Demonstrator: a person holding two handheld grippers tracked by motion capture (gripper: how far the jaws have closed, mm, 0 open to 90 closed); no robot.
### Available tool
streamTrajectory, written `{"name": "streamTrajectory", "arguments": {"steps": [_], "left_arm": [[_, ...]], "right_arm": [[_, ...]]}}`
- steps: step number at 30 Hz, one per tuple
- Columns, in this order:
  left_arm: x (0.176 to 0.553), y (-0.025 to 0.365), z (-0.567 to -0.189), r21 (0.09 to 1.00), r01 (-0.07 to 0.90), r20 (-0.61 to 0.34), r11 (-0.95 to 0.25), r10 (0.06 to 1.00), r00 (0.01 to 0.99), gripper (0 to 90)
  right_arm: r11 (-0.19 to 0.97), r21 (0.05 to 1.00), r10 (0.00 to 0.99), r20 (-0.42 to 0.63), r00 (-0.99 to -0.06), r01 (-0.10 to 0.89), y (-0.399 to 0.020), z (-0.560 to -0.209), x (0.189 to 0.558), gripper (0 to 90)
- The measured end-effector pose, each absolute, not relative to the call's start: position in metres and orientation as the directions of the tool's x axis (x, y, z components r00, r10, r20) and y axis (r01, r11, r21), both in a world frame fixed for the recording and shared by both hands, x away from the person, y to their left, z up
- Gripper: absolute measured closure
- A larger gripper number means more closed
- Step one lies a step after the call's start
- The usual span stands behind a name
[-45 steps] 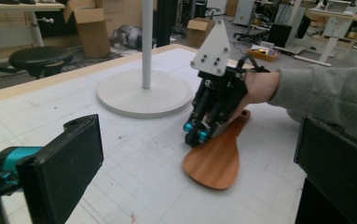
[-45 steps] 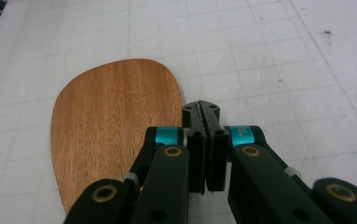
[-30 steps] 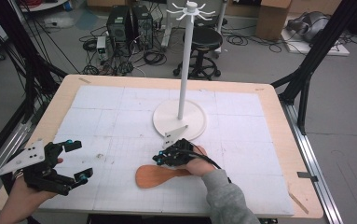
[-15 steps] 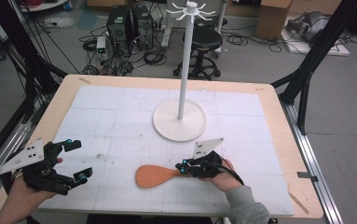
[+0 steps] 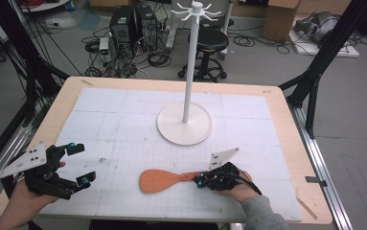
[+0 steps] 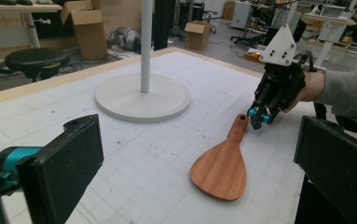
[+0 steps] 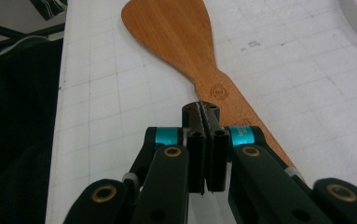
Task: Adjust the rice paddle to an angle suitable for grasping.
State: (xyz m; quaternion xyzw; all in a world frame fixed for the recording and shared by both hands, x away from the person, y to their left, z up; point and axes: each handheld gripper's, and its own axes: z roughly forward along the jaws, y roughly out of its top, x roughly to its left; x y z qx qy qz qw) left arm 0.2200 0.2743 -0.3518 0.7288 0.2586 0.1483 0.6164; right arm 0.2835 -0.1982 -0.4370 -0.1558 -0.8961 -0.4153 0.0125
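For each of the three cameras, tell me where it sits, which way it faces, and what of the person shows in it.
High view: above the person's side, facing forward and down on the table; both hands, left gripper, right gripper.
Left gripper view: rides the left gripper, jaws wide, looking across the table at the wooden spatula and the right gripper.
Right gripper view: rides the right gripper, jaws together, looking down along the spatula's handle.
Shared: all show the wooden spatula; high and left gripper views share the white stand.
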Motion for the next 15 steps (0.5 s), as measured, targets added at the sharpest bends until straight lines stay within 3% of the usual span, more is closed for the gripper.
{"name": "streamTrajectory", "arguments": {"steps": [5,15], "left_arm": [[0.221,0.274,-0.352,0.974,0.199,-0.107,-0.106,0.559,0.822,1.8],[0.222,0.273,-0.354,0.973,0.202,-0.108,-0.109,0.557,0.823,1.8]], "right_arm": [[0.648,0.702,0.271,0.151,-0.951,0.296,-0.194,-0.442,0.285,88.7],[0.63,0.724,0.296,0.112,-0.949,0.282,-0.194,-0.445,0.296,88.8]]}}
